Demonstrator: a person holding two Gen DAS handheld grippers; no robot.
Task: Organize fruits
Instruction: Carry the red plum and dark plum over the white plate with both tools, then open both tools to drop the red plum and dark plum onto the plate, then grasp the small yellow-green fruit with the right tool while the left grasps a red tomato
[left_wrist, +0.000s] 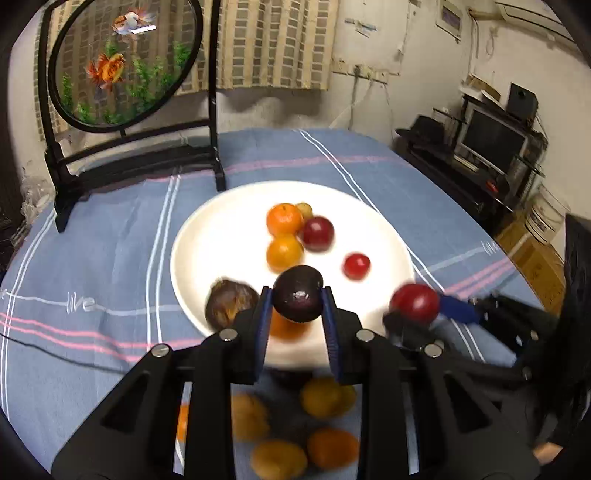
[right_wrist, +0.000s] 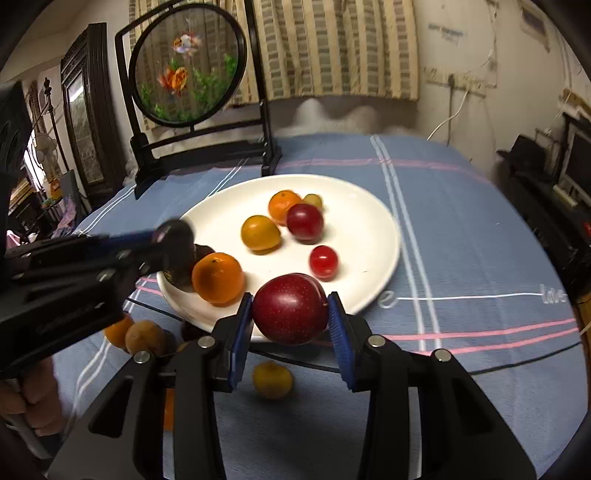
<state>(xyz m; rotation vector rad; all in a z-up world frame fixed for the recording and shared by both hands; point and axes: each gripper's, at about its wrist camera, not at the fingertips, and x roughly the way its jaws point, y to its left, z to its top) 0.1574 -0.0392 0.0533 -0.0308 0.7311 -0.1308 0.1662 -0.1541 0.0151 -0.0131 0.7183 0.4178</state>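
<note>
Left gripper (left_wrist: 297, 295) pinched a dark plum (left_wrist: 298, 293), right gripper (right_wrist: 290, 310) pinched a red plum (right_wrist: 290, 308), both over a white plate (right_wrist: 354, 206) bearing fruit.

In the left wrist view the loose fruits (left_wrist: 325, 397) on the blue cloth below the white plate (left_wrist: 207, 236) are smeared by blur and partly hidden behind the left claw (left_wrist: 297, 295), so their kinds cannot be told. On the plate, the small yellowish fruit (left_wrist: 305, 209) shows only as a sliver behind an orange (left_wrist: 283, 218). In the right wrist view the left claw's dark fruit (right_wrist: 175, 232) is blurred, and the brown fruit (right_wrist: 201, 254) behind it is mostly covered.
</note>
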